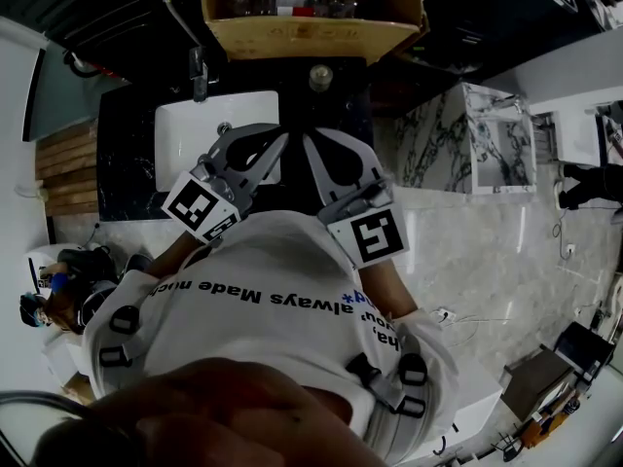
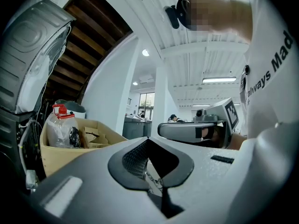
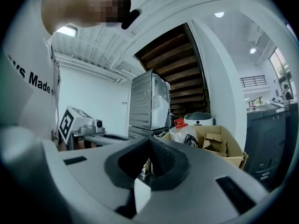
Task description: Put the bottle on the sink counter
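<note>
A clear plastic bottle point(image 2: 60, 125) with a red cap stands in an open cardboard box point(image 1: 311, 32); the right gripper view shows the bottle point(image 3: 183, 129) in the box too. Both grippers are held close to my chest and point toward the sink counter point(image 1: 127, 154). My left gripper point(image 1: 277, 139) is shut with nothing in it, its jaws meeting along a seam point(image 2: 148, 146). My right gripper point(image 1: 310, 144) is also shut and empty point(image 3: 149, 146). Neither gripper touches the bottle, which is well beyond both.
A white basin point(image 1: 209, 134) with a faucet point(image 1: 200, 74) is set in the black counter. A marble-patterned block point(image 1: 477, 139) stands to the right. A tall grey appliance point(image 3: 148, 101) and a white bin point(image 3: 200, 119) stand by the box. A person point(image 1: 58, 295) is at lower left.
</note>
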{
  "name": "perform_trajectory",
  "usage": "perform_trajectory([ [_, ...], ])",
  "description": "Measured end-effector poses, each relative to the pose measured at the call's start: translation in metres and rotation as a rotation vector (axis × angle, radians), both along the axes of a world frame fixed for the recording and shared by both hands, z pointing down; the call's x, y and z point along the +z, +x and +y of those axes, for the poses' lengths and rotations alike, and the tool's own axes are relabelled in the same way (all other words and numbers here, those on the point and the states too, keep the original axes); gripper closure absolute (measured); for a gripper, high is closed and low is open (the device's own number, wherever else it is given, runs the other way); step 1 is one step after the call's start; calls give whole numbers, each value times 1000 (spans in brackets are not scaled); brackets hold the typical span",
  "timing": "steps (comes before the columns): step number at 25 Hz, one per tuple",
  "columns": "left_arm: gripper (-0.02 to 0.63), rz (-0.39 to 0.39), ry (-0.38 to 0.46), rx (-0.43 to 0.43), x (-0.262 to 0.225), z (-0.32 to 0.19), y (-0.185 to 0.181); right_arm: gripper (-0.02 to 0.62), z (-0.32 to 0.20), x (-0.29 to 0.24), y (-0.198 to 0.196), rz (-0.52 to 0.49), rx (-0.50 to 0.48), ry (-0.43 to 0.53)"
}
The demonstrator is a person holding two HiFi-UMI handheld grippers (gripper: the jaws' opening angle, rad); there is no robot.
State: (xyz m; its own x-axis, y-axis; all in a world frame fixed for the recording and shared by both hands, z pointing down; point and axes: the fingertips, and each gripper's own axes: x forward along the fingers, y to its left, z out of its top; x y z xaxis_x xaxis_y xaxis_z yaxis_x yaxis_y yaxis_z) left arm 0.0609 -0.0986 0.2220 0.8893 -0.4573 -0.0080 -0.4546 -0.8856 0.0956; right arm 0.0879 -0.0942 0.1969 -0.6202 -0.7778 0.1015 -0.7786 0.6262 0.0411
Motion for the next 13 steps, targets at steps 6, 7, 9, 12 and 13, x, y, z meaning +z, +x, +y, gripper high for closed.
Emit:
perform_trajectory([
  [6, 603, -5, 1, 10, 0, 1, 1, 589, 1, 0, -2, 11, -4, 4],
  [7, 603, -6, 1, 11, 0, 1, 1, 589, 1, 0, -2, 13, -4, 3],
  [9, 603, -4, 0, 10, 0, 1, 0, 589, 0, 0, -3, 16, -3, 3],
  [12, 603, 2, -2, 8, 1, 0, -3, 589, 0, 0, -6, 18, -4, 4],
  [13, 603, 3, -3, 7, 1, 0, -3, 589, 0, 0, -7, 19, -5, 4],
])
